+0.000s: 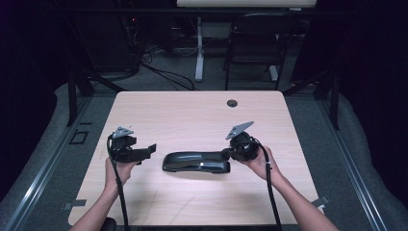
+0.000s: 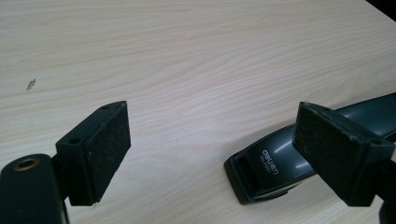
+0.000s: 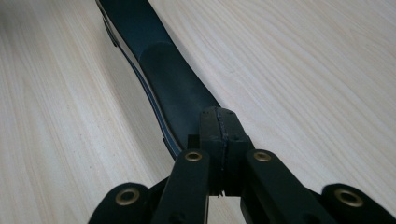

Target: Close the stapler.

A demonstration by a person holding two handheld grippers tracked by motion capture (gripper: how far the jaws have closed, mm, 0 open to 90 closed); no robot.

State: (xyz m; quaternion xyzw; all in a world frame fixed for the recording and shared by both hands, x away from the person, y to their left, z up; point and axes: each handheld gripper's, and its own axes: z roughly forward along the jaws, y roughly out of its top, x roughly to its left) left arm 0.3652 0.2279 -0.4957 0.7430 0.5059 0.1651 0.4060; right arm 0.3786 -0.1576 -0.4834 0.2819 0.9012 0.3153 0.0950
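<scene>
A long black stapler lies flat on the pale wooden table, between my two hands. My left gripper is held just left of it, jaws open and pointing toward its left end. In the left gripper view the two pads stand wide apart around bare wood, and the stapler's branded end lies past the right pad. My right gripper is at the stapler's right end. Its pads are pressed together with nothing between them, just over the stapler's curved top.
A round cable hole sits near the table's far edge. Beyond the table are a dark chair, a white desk leg and floor cables. A small speck marks the wood.
</scene>
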